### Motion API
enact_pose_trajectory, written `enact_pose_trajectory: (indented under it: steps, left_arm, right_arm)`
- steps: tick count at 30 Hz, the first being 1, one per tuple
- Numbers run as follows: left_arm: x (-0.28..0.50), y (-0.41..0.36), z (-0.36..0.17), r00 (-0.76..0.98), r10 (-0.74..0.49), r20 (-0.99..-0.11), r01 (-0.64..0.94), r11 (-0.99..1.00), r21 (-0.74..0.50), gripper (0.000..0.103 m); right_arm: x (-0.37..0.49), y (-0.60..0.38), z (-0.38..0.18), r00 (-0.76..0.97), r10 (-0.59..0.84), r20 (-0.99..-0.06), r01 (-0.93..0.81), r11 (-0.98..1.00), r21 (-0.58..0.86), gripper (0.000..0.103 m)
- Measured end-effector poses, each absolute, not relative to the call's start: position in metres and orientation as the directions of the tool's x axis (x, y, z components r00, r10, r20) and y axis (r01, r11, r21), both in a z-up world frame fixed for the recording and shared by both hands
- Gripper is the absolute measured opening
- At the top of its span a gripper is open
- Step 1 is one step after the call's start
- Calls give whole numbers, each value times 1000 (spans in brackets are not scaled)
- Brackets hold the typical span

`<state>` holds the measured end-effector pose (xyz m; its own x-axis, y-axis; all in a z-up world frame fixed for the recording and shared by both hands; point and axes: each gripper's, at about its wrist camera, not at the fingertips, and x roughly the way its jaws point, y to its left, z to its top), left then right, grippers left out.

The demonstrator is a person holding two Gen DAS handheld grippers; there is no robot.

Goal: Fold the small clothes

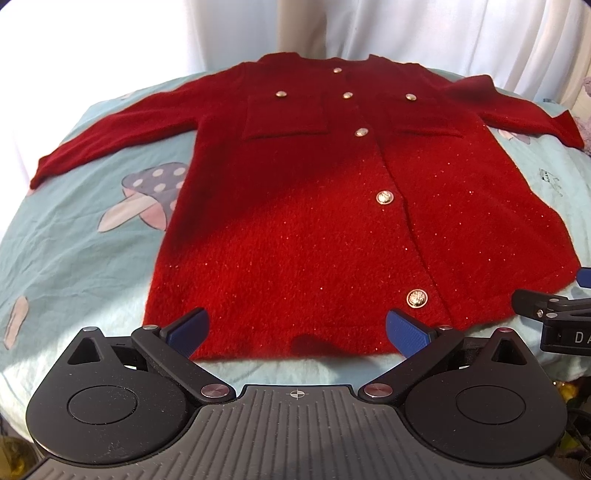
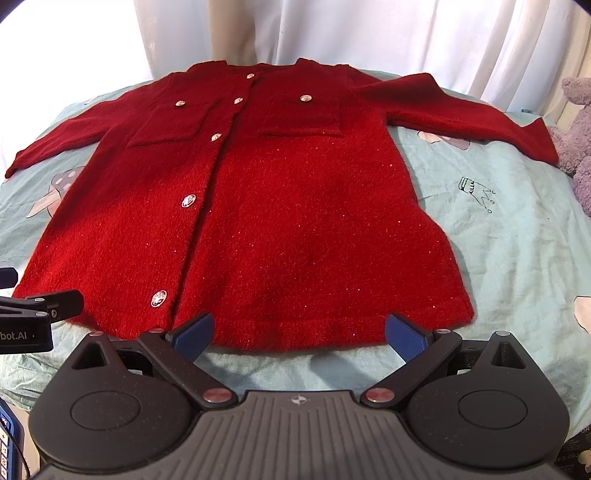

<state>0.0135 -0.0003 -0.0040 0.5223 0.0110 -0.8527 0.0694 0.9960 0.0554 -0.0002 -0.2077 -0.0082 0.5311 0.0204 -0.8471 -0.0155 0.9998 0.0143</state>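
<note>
A small red knit cardigan (image 1: 314,229) with gold buttons and two chest pockets lies flat, front up, sleeves spread out, on a light blue sheet; it also shows in the right wrist view (image 2: 288,221). My left gripper (image 1: 295,330) is open and empty, its blue pads at the left half of the near hem. My right gripper (image 2: 299,332) is open and empty at the right half of the near hem. Each gripper shows at the edge of the other's view.
The light blue sheet (image 1: 92,240) has mushroom and crown prints (image 2: 476,192). A purple plush toy (image 2: 576,129) sits at the far right beside the right sleeve end. White curtains (image 2: 369,33) hang behind the surface.
</note>
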Motion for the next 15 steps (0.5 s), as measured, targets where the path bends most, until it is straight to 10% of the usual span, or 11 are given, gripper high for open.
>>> enact_pose_trajectory:
  steps: [15]
  left_arm:
    - [15,-5,-5,515,12,-857,79,995,62,103]
  right_arm:
    - [-1,-213,-10,530,31,-847,-6,999,32,99]
